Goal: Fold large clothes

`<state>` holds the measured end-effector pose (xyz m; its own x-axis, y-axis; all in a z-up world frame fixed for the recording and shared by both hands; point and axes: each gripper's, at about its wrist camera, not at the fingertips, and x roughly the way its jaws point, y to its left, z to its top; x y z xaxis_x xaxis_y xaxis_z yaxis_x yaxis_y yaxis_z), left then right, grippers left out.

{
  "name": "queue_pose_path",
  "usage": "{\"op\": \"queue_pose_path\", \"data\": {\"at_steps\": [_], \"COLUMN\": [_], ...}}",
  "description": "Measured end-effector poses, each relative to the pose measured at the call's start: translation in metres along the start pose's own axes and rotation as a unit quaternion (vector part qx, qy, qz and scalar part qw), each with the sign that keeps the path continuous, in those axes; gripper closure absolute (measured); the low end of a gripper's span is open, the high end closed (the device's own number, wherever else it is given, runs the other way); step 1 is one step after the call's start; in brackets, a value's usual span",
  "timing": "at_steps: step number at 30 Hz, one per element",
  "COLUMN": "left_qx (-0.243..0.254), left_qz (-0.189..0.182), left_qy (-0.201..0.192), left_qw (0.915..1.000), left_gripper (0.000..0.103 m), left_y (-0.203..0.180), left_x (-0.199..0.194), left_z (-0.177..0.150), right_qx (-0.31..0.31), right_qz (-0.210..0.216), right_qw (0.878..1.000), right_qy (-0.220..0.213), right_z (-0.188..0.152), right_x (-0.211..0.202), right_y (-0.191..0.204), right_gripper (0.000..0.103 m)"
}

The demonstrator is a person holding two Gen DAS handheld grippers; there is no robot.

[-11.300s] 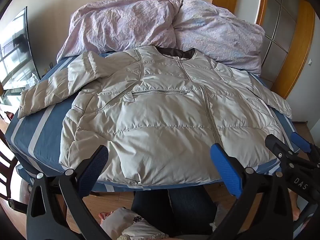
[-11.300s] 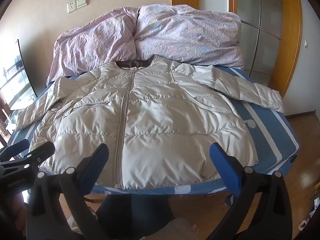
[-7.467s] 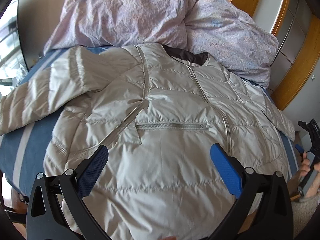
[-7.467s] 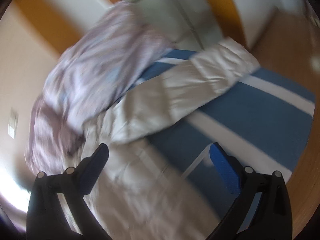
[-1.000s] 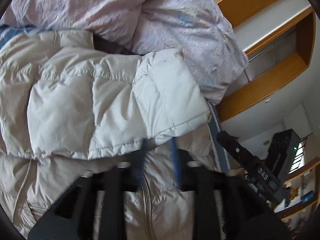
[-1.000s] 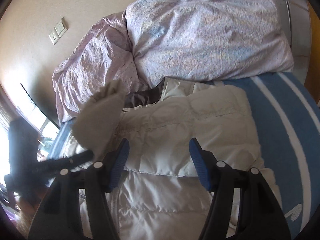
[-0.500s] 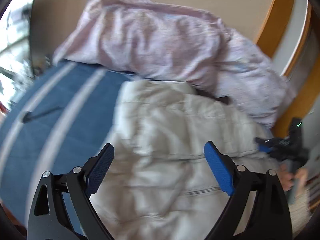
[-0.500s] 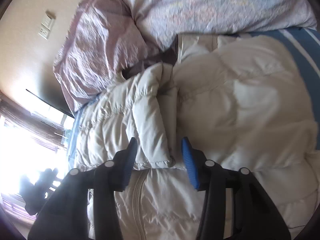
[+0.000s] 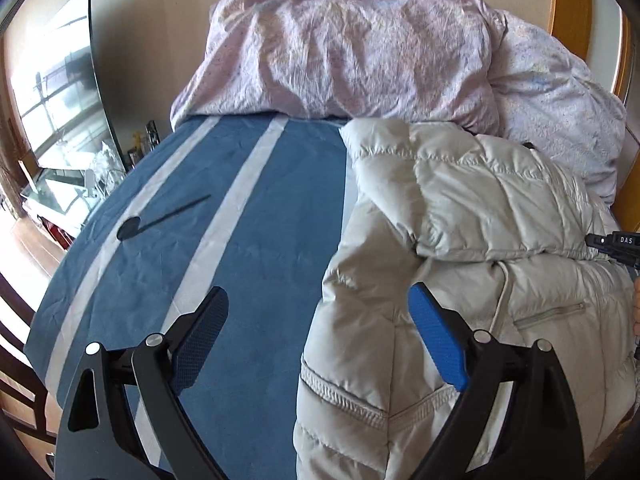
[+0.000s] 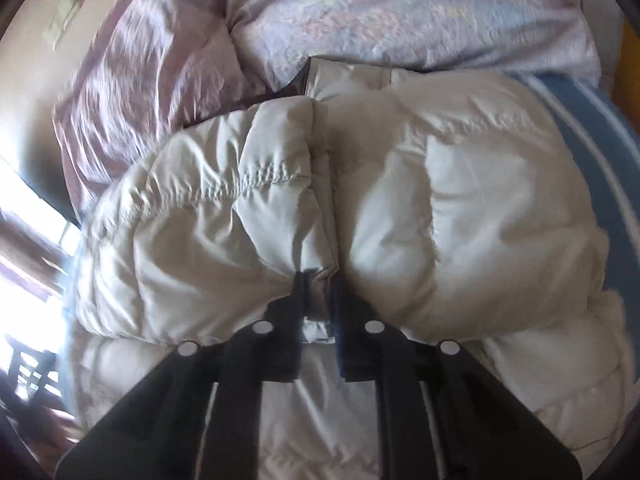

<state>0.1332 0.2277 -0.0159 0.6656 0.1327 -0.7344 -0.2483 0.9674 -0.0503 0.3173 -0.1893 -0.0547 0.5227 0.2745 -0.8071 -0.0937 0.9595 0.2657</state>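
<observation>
Left tool (image 9: 316, 332) was spread wide, gripping nothing, hovering over the blue striped bed sheet (image 9: 224, 216), its right pad over the jacket's left edge. Puffy beige jacket (image 9: 460, 264) lay on the bed to the right of that tool, sleeve folded across its chest. Right tool (image 10: 319, 280) was pinched tight on a jacket sleeve cuff (image 10: 316, 268); the jacket bulged just ahead of it. Beyond both tools, lilac pillows (image 9: 344, 48) lay against the wall. No containers seen.
</observation>
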Motion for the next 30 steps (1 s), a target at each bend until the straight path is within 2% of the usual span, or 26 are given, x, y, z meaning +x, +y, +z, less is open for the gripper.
{"op": "queue_pose_path", "data": {"at_steps": [1, 4, 6, 10, 11, 13, 14, 16, 20, 21, 23, 24, 25, 27, 30], "left_qx": [-0.002, 0.003, 0.012, 0.032, 0.033, 0.037, 0.038, 0.041, 0.040, 0.033, 0.012, 0.001, -0.017, -0.043, -0.068], "left_qz": [-0.002, 0.006, 0.019, 0.034, 0.034, 0.040, 0.042, 0.046, 0.042, 0.034, 0.007, -0.005, -0.024, -0.050, -0.085], "left_qy": [0.007, 0.001, -0.007, -0.014, -0.012, -0.006, -0.004, -0.001, 0.002, 0.005, 0.015, 0.019, 0.028, 0.040, 0.051], "left_qw": [1.0000, 1.0000, 0.9997, 0.9988, 0.9988, 0.9985, 0.9984, 0.9981, 0.9983, 0.9989, 0.9998, 0.9998, 0.9992, 0.9970, 0.9927], "left_gripper": [0.011, 0.011, 0.011, 0.011, 0.011, 0.011, 0.011, 0.010, 0.010, 0.010, 0.010, 0.010, 0.010, 0.010, 0.010], "left_y": [0.002, 0.005, 0.002, -0.007, -0.008, -0.012, -0.012, -0.014, -0.013, -0.010, 0.000, 0.004, 0.012, 0.024, 0.041], "left_x": [0.001, 0.000, 0.000, 0.002, 0.004, 0.007, 0.008, 0.011, 0.010, 0.009, 0.008, 0.008, 0.008, 0.008, 0.004], "left_z": [-0.002, -0.005, -0.006, -0.009, -0.009, -0.010, -0.010, -0.011, -0.013, -0.014, -0.015, -0.016, -0.017, -0.020, -0.027], "right_qx": [-0.004, -0.020, -0.040, -0.065, -0.070, -0.067, -0.057, -0.047, -0.011, -0.002, 0.009, 0.018, 0.022, 0.028, 0.064], "right_qz": [-0.011, -0.018, 0.007, 0.041, 0.036, 0.010, 0.013, 0.027, 0.056, 0.073, 0.110, 0.133, 0.140, 0.148, 0.145], "right_qw": [1.000, 0.995, 0.993, 0.995, 0.996, 0.998, 0.998, 0.998, 0.997, 0.996, 0.993, 0.990, 0.989, 0.988, 0.987], "right_qy": [-0.020, -0.100, -0.111, -0.066, -0.051, 0.011, 0.033, 0.034, 0.054, 0.054, 0.049, 0.039, 0.031, 0.015, 0.002], "right_z": [0.000, 0.002, 0.002, 0.007, 0.005, 0.004, 0.001, 0.004, 0.011, 0.009, 0.007, 0.002, -0.002, -0.011, -0.030], "right_x": [-0.012, -0.049, -0.057, -0.040, -0.032, 0.002, 0.015, 0.032, 0.025, 0.015, -0.004, -0.022, -0.033, -0.060, -0.098], "right_y": [0.003, 0.010, 0.016, 0.030, 0.032, 0.032, 0.025, 0.017, 0.008, 0.003, -0.007, -0.017, -0.025, -0.045, -0.098], "right_gripper": [0.079, 0.079, 0.079, 0.079, 0.079, 0.074, 0.074, 0.074, 0.075, 0.072, 0.054, 0.036, 0.029, 0.026, 0.020]}}
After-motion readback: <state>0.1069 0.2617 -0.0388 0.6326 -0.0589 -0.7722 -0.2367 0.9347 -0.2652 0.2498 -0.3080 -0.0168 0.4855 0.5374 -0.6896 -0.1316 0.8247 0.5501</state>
